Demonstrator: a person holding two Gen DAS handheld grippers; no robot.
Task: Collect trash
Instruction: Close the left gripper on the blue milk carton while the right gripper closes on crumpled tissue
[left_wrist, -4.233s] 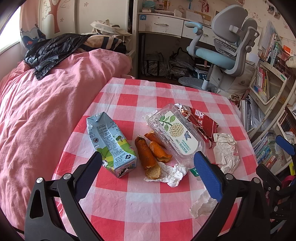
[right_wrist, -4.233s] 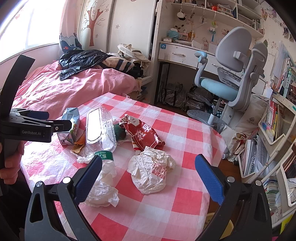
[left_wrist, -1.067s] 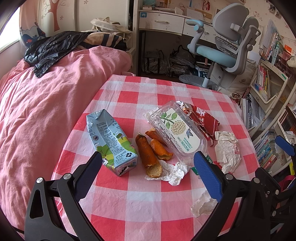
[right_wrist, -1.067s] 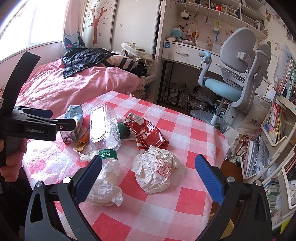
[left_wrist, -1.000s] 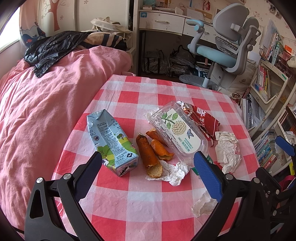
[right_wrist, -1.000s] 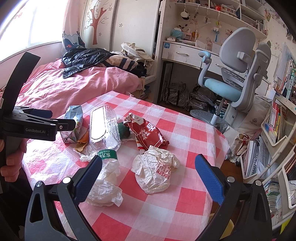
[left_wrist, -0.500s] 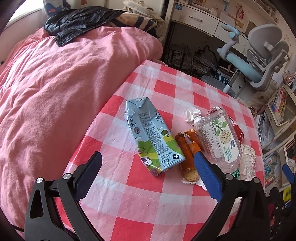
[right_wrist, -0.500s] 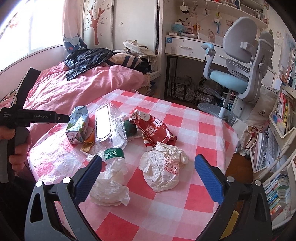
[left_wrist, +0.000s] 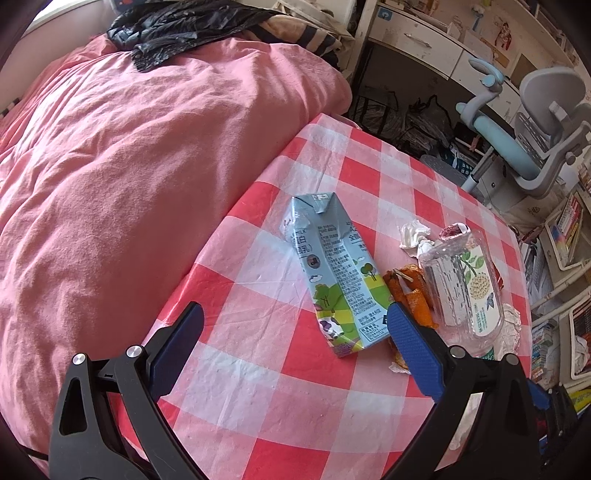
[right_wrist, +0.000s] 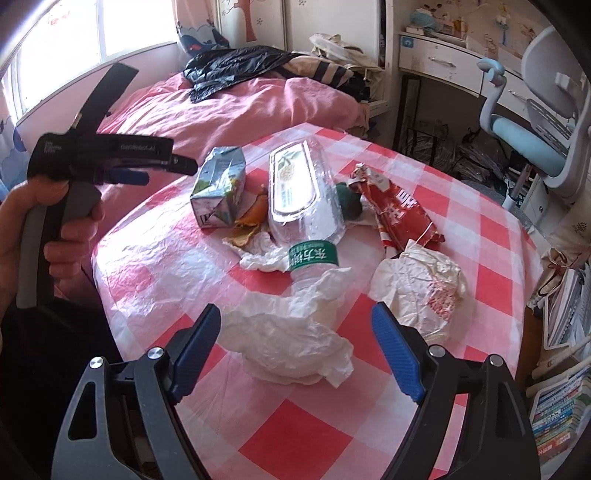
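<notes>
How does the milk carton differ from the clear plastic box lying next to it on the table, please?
The milk carton is opaque printed card, dented; the clear plastic box is see-through with a label on its lid. The carton tapers to a folded top; the box has rounded corners. Both lie flat on the checked cloth, orange peel between them.

Milk carton (left_wrist: 334, 273) flat, beside orange peel (left_wrist: 410, 291), clear box (right_wrist: 301, 195), red wrapper (right_wrist: 400, 214); crumpled tissue (right_wrist: 291, 343) nearest.

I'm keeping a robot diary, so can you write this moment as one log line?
step: reaching for trash | left tool: open over milk carton | right tool: open, closing around crumpled tissue, not gripping | nothing picked up yet
</notes>
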